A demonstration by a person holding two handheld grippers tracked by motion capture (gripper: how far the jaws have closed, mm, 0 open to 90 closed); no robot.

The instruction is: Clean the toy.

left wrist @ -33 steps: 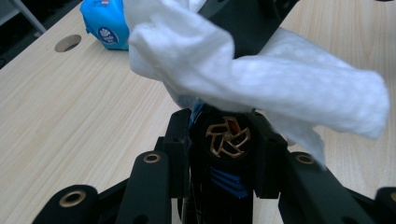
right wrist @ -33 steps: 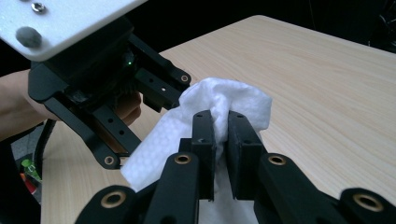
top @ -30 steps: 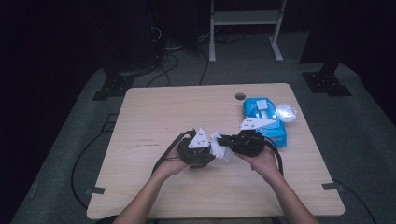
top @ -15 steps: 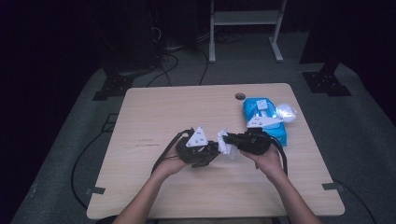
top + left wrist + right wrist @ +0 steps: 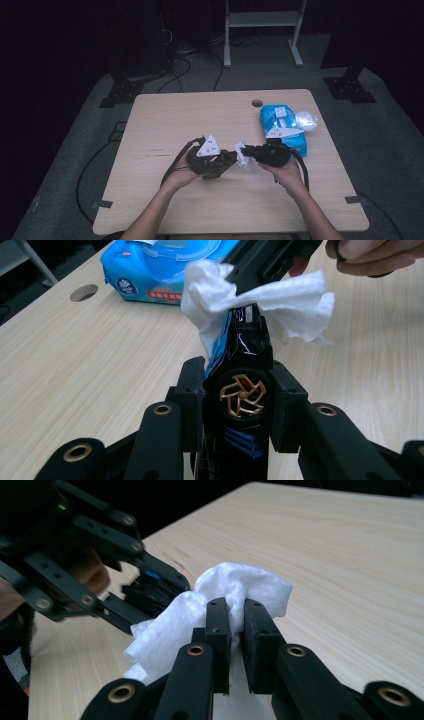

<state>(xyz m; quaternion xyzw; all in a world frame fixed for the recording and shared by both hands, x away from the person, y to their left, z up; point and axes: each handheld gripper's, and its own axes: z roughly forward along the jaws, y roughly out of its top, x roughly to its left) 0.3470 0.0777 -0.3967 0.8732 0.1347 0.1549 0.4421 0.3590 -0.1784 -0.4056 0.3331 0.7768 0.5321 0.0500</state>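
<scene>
Toy car wiped with a tissue above the counter

A black toy car point(image 5: 242, 390) with a gold wheel is pinched between the left tongs point(image 5: 240, 390), held just above the wooden counter point(image 5: 170, 125). A crumpled white wipe point(image 5: 220, 605) is clamped in the right tongs point(image 5: 236, 630) and pressed against the car's far end. A blue wipes pack point(image 5: 282, 125) lies near the counter's far right edge.

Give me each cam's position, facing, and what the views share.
High view: above the person's side, looking forward and down on the table; forearms, both hands show.
Left gripper view: rides the left gripper, looking along jaws clamping a toy car.
Right gripper view: rides the right gripper, pinching a white wipe.
Shared: wipe against car.
</scene>
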